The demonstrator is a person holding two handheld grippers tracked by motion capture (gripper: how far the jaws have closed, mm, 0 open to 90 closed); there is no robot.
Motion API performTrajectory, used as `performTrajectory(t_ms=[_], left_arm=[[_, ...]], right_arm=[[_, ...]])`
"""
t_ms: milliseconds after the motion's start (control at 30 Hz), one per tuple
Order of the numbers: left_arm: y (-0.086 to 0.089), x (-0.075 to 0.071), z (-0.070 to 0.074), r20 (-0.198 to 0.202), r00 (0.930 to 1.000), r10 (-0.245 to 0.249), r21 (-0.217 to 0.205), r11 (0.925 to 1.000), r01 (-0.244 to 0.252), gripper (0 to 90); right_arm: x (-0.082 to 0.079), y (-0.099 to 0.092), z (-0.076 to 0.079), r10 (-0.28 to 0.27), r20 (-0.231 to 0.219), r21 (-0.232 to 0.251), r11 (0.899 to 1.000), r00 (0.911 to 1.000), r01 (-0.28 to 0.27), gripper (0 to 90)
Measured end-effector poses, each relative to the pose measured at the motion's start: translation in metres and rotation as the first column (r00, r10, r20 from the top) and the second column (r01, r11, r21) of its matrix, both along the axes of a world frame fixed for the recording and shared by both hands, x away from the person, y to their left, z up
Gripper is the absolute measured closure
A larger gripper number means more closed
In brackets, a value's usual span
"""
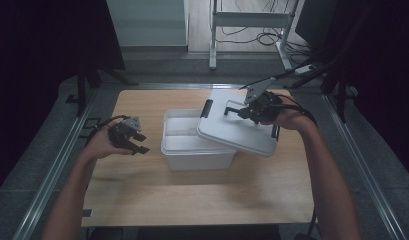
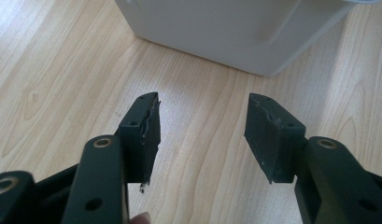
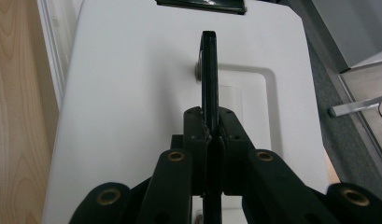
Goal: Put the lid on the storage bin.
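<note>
A: Right tool [image 1: 238, 111] status?

B: Clamped on the black handle [image 3: 209, 74] on top of the white lid [image 1: 242, 125]. In the right gripper view the jaws are pressed together with the thin handle edge-on between them.

A: Where's the lid?

B: Off the box [image 1: 192, 145]. It's tilted, its near-left part overlaps the right end of the box opening, and the rest hangs out to the right over the tabletop [image 1: 192, 190]. A black latch [image 1: 207, 107] shows on the lid's far-left edge, another dark clip on its right edge.

A: Box?

B: White plastic bin, middle of the tabletop, long side facing the person. Its left part is uncovered; the inside looks pale, and I can't make out any contents.

A: Left tool [image 1: 137, 142]?

B: Jaws apart, holding nothing. It's left of the box, well apart from it, above the bare wood. In the left gripper view the two black pads [image 2: 146, 133] stand wide with only wood grain between them, and a lower corner of the box [image 2: 268, 70] sits ahead of them. The pad rubber looks chewed at the edges.

A: Hands?

B: Left hand [image 1: 104, 142] cups its tool from below and behind. Right hand [image 1: 287, 117] holds its tool over the lid's far-right part, cable trailing off behind.

A: Contact between the left tool and the box?

B: No contact.
</note>
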State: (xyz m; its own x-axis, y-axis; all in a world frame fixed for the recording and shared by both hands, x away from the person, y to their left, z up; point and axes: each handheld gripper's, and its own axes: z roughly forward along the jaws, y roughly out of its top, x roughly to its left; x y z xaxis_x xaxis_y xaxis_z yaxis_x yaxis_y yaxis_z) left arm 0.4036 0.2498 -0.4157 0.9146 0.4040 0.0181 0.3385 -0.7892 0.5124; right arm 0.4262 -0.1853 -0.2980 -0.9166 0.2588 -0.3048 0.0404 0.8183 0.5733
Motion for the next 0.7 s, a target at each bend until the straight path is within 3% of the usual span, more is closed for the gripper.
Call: performTrajectory(t_ms=[700], left_arm=[[0.002,-0.002,-0.004,-0.008,0.9999,0.010,0.005,0.9999,-0.010,46.1]], right_arm=[[0.014,0.042,-0.008,0.114,-0.010,0.001,0.993,0.9934,-0.114,83.4]])
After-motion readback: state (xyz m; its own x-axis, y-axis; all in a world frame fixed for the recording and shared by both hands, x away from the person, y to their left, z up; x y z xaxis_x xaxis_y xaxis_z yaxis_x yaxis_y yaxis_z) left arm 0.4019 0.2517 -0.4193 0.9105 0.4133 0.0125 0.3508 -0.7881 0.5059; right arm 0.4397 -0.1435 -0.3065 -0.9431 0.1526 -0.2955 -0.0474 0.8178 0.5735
